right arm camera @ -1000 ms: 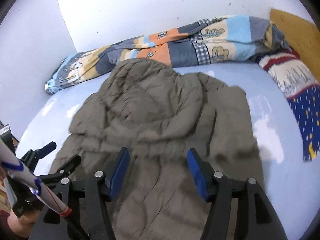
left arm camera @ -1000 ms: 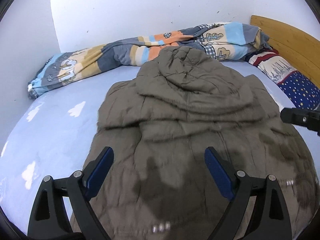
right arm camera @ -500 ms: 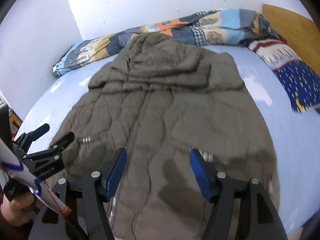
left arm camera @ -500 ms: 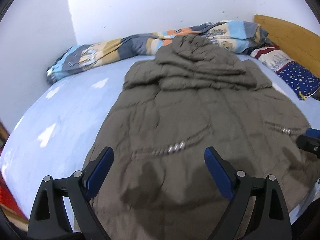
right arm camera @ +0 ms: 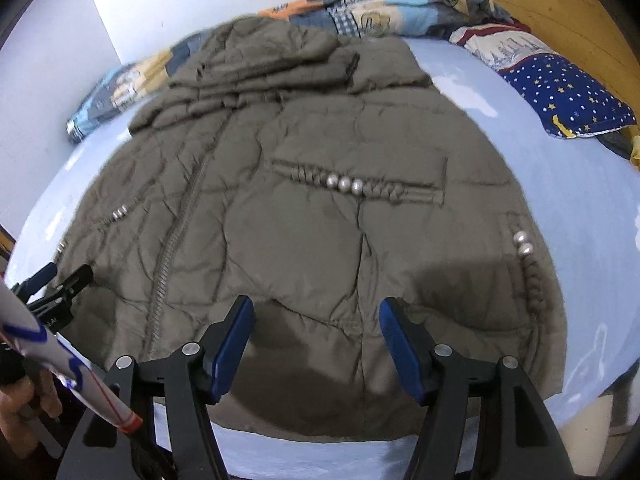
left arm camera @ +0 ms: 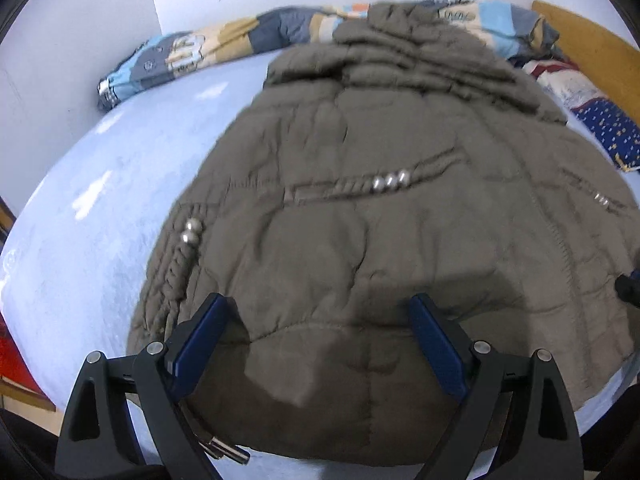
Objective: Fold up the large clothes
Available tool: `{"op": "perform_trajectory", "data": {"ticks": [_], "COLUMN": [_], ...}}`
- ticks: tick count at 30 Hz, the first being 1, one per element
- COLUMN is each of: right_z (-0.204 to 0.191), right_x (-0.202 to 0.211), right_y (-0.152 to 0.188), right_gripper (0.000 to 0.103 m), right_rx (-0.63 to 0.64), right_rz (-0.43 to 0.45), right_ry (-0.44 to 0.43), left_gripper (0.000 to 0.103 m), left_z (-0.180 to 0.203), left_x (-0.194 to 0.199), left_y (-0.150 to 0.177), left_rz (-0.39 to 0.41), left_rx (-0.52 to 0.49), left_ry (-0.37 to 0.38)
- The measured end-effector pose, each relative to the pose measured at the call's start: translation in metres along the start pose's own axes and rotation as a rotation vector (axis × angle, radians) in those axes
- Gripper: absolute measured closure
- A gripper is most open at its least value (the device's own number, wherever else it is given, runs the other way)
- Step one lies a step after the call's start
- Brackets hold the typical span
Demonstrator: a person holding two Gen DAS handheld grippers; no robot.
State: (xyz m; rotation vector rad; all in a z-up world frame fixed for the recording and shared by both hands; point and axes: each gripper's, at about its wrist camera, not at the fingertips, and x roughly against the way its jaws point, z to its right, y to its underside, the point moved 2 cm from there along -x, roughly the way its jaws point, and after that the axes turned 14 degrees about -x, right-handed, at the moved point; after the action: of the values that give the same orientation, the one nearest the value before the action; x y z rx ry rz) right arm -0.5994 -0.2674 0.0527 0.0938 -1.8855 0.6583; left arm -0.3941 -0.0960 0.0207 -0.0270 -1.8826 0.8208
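The left gripper [left arm camera: 316, 344] is hanging released, its blue pads wide apart, low over the hem of the coat [left arm camera: 384, 208]. The right gripper [right arm camera: 316, 344] is likewise standing open over the hem further to the right. Neither is gripping anything, and both seem to be just above the cloth rather than pressing on it.

The coat is lying spread front-up on the bed [left arm camera: 92, 208], zip [right arm camera: 172, 256] running up the middle, hood [right arm camera: 260, 56] bunched at the far end against the rolled quilt [right arm camera: 400, 4]. The hem is hanging just over the near edge of the mattress. A pillow [right arm camera: 560, 92] is sitting well off to the right.

The step in hand looks like taking hold for the first fold, probably the bottom hem or a side panel. To do it well:

- Each gripper should be biting a full thickness of padding at the hem, not only the thin outer shell, or the slippery fabric may be sliding out as it lifts.
- The two grasps should be sitting level on the hem, well apart either side of the zip, so the fold line is staying straight.
- The pads should be steering clear of the metal beads [right arm camera: 344, 184] on the pocket trim, which give a poor hold.
- The bulky hood will likely be needing flattening, since it is resisting a tidy fold.
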Motion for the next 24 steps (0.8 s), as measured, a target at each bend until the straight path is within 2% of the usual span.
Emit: {"op": "perform_trajectory", "data": {"ticks": [4,12,24], "right_z": [-0.003,-0.008,-0.002], "right_x": [-0.007,-0.012,-0.009], "right_y": [0.001,0.003,0.023], "right_gripper": [0.026,0.022,0.019], "right_rx": [0.008,0.041,0.089], "right_rz": [-0.014,-0.025,0.042], "right_ry": [0.014,0.043,-0.010], "left_gripper": [0.011,0.010,0.009], "left_z": [0.002,0.005,0.004], "left_x": [-0.002,-0.007,-0.009], "left_y": [0.004,0.009,0.007], "left_rz": [0.005,0.041,0.024], "left_rx": [-0.025,-0.034,-0.011], "left_ry": [-0.016,-0.031,-0.029]}}
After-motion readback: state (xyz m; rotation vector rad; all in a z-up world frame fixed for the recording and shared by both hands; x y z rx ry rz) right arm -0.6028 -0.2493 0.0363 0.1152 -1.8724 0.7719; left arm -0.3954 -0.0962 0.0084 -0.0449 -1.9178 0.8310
